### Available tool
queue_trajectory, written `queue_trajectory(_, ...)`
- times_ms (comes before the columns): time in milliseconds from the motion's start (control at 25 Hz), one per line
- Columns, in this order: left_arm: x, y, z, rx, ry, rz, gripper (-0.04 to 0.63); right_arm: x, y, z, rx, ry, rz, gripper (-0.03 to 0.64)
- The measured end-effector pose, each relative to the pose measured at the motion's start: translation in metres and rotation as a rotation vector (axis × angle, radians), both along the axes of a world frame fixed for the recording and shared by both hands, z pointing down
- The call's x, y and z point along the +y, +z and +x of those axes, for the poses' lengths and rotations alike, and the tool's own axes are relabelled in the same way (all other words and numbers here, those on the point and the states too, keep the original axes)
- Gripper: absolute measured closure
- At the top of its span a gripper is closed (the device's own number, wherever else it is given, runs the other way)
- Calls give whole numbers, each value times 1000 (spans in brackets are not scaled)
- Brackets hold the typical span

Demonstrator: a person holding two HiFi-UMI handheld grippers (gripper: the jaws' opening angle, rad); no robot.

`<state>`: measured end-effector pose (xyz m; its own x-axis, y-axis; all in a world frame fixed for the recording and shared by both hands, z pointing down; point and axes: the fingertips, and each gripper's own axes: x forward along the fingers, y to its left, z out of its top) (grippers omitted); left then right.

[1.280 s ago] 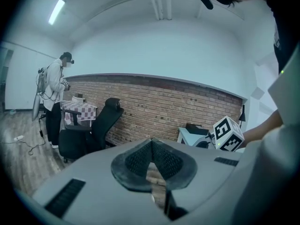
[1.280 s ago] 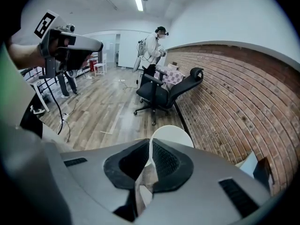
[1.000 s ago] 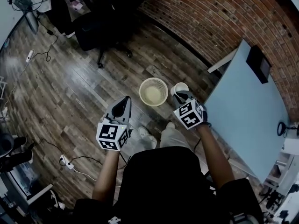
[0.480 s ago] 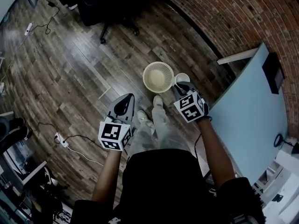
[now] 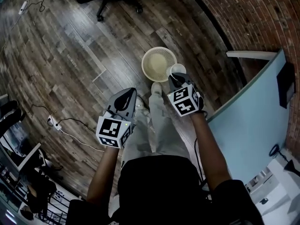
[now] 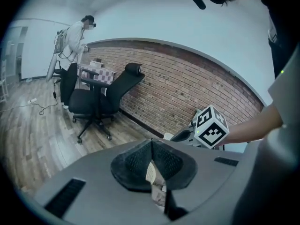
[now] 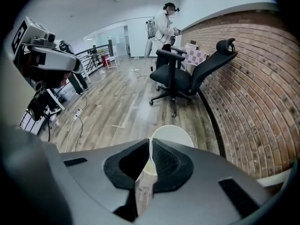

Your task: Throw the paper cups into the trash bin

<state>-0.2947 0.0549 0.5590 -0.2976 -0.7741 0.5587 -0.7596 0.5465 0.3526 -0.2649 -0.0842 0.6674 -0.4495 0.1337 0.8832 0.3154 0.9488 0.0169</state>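
Cup: a thin paper cup. I judge it very light, soft in the wall and easy to crush. It should not slide much on the ribbed pads.
Where to hold: on the wall just below the rolled rim, one pad inside the mouth and one outside. I judge the rim to be the stiffest part, so a light pinch there should be enough without folding the cup.
Cup position: in the air, off the floor, with its mouth pointing away from the tool. In the head view it sits right at the bin's edge on my right. I cannot tell whether it is already over the opening or just beside it.
Right tool: the right tool is closed down to a narrow slit on the cup's wall. One jaw is inside the mouth and the other outside, and the round rim shows beyond the tips in the right gripper view.
Bin: the bin is round, cream and mesh-walled. It stands open-topped on the floor just ahead of my feet.
Left tool: the left tool has its jaws together and holds nothing. It hangs by my left leg, apart from the cup and the bin.
Drop: because the cup is so light, I judge it could drift or bounce off the rim, so I want it squarely above the opening before I let go.
Worktop: the pale blue worktop is off to my right, clear of both tools.
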Motion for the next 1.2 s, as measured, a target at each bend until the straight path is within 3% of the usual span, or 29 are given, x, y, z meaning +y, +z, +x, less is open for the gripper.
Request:
queue_trajectory(480, -8, 100, -20, 78, -2, -81, 594, 24, 109, -11, 110, -28, -98, 591)
queue_trajectory(680, -11, 125, -27, 74, -2, -24, 594, 14, 147, -11, 138, -20, -98, 591)
queue_trajectory(1040, -23, 179, -19, 112, 33, -19, 594, -4, 221, -24, 154, 29, -99, 591)
queue_trajectory(1200, -25, 203, -14, 138, 53, -26, 594, -1, 263, -25, 172, -4, -74, 591)
